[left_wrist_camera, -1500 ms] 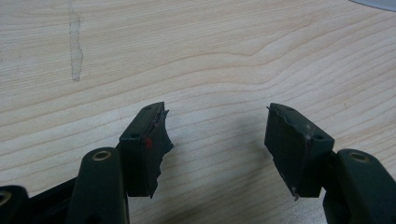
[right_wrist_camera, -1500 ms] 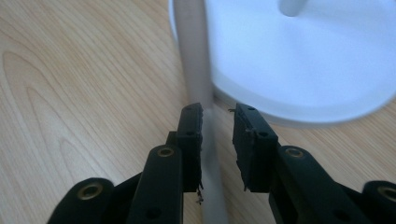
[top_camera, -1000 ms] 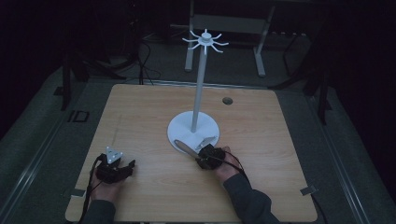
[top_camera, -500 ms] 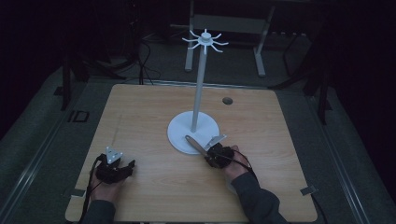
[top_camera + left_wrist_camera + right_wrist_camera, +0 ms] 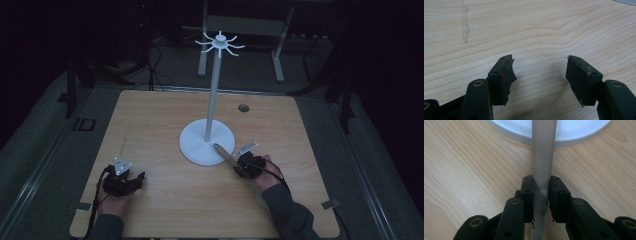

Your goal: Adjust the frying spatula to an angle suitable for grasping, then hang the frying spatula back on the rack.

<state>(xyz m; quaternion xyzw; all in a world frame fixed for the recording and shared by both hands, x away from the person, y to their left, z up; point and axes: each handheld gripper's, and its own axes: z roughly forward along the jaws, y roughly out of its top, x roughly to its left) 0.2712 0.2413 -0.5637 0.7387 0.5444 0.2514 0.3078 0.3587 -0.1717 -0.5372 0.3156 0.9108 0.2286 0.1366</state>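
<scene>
The right gripper (image 5: 541, 188) is clamped on a slim grey cylindrical rod (image 5: 542, 157), both pads pressed flat against its sides; the jaws have just been closing, with the rod between them. In the high view the rod (image 5: 223, 154) juts from the right gripper (image 5: 239, 165) toward the far-left, its free end lying over the near-right rim of the round white base (image 5: 192, 145) of the tall white stand with a spoked crown (image 5: 219, 42). That stand sits near the middle of the light wooden tabletop (image 5: 165, 115), slightly toward the far edge. The left gripper (image 5: 539, 68) rests by the near-left corner — jaws spread apart, nothing between them, bare wood beneath. Judged step: carrying the rod to the stand, probably to fit it there. To do this well, the grip looks sound but sits near one end, so the long free end will swing with any wrist roll — the wrist should stay steady. Lifting clear of the base rim before moving across would avoid nudging the stand. The idle left gripper could brace the base if it wobbles.
</scene>
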